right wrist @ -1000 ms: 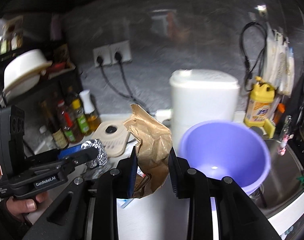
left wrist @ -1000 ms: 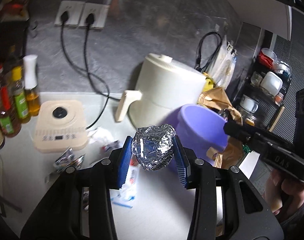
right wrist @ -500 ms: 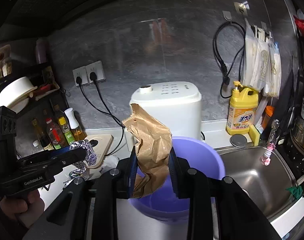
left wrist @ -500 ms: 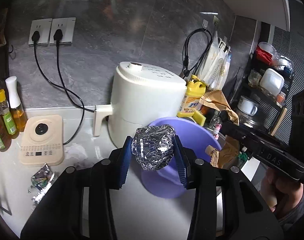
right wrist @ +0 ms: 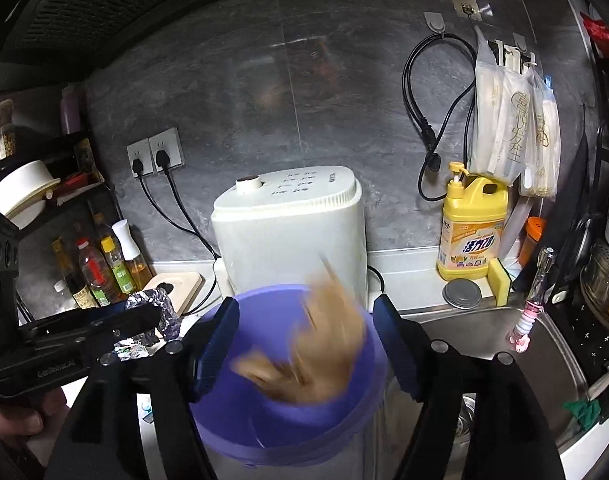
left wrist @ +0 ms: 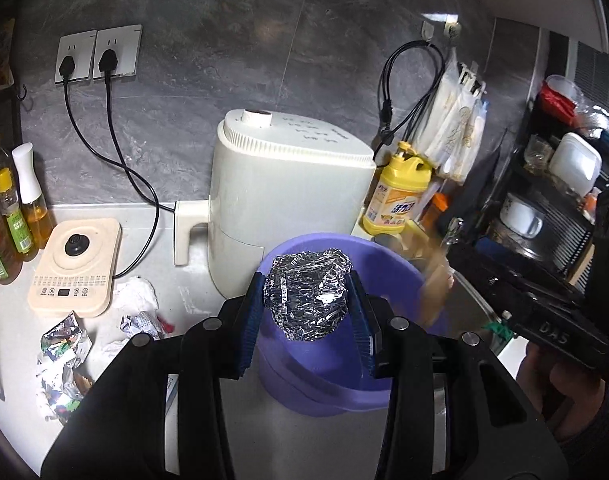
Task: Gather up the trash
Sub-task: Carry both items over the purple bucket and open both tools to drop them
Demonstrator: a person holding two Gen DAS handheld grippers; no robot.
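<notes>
Both grippers are now arriving over the purple bin [right wrist: 264,432], the right gripper [right wrist: 304,344] is opening and dropping the brown paper bag [right wrist: 316,344] in, while the left gripper [left wrist: 308,312] is clamping the foil ball [left wrist: 308,294] above the rim, likely needing release next.

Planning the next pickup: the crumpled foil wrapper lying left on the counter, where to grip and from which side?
Pinch the crumpled foil wrapper across its narrow middle, coming from above. It lies flat and elongated on the counter, so side access is probably poor; the raised creases give the pads something to bite.
</notes>
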